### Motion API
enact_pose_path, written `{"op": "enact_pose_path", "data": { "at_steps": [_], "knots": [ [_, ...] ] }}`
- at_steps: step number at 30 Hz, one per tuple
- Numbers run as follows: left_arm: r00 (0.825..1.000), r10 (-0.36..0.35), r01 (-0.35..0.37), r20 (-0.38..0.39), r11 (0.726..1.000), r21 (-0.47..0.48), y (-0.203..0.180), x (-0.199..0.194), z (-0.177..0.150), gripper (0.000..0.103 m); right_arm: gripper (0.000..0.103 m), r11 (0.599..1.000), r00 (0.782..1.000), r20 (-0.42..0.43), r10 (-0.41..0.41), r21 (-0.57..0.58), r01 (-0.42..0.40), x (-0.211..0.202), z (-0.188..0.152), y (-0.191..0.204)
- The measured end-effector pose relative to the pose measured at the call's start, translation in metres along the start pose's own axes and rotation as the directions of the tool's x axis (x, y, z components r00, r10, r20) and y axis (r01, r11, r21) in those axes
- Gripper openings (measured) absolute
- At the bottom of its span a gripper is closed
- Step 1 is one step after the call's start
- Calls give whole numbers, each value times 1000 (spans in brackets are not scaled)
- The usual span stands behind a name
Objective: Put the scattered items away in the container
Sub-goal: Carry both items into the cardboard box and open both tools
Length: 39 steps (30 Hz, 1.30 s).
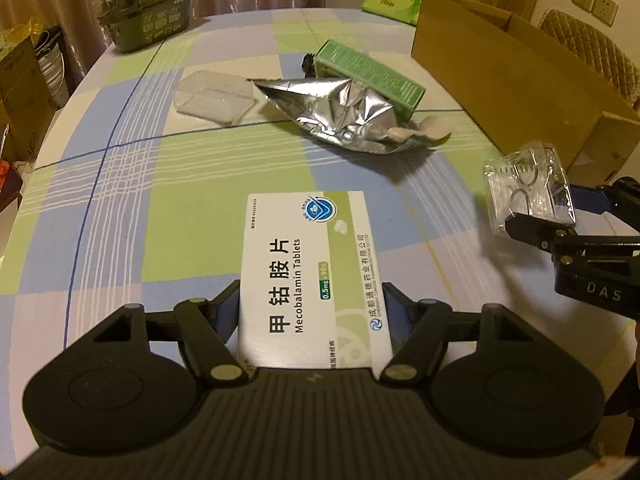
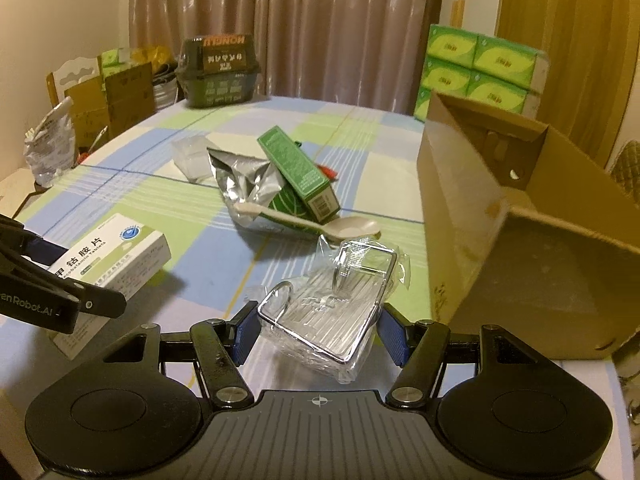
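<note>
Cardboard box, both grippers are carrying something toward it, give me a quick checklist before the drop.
1. Left gripper grips the tablet box: ok, box sits between the pads, off the tablecloth.
2. Right gripper grips the wrapped metal rack: ok, though the wrap looks slippery.
3. Cardboard box open toward the grippers: ok.
4. Room inside the box: ok, the visible part is empty.
5. Grippers apart from each other: ok.
6. Spoon, foil pouch, green carton still on the table: not ok.

cardboard box (image 1: 520, 80): right end cut off | tablet box (image 1: 312, 272): near end hidden
</note>
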<state>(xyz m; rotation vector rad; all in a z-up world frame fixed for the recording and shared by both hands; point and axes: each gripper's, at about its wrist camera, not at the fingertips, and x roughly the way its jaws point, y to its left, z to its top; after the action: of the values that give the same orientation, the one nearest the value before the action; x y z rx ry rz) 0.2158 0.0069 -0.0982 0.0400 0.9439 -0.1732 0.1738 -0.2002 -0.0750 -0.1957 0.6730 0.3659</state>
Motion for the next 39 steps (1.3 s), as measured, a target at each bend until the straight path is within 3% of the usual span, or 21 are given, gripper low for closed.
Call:
{"op": "enact_pose_path", "data": {
  "at_steps": [17, 27, 39],
  "knots": [
    [995, -37, 33, 94, 999, 40, -42, -54, 19, 67, 60, 997, 989, 130, -67, 32, 64, -68, 19, -24],
    [982, -108, 93, 154, 990, 102, -90, -67, 55, 67, 60, 987, 967, 200, -158, 75, 145, -95, 37, -69],
    [955, -230, 193, 188, 961, 197, -166, -51, 108, 67, 60, 967, 943, 218, -250, 109, 231, -93, 54, -142]
  ]
}}
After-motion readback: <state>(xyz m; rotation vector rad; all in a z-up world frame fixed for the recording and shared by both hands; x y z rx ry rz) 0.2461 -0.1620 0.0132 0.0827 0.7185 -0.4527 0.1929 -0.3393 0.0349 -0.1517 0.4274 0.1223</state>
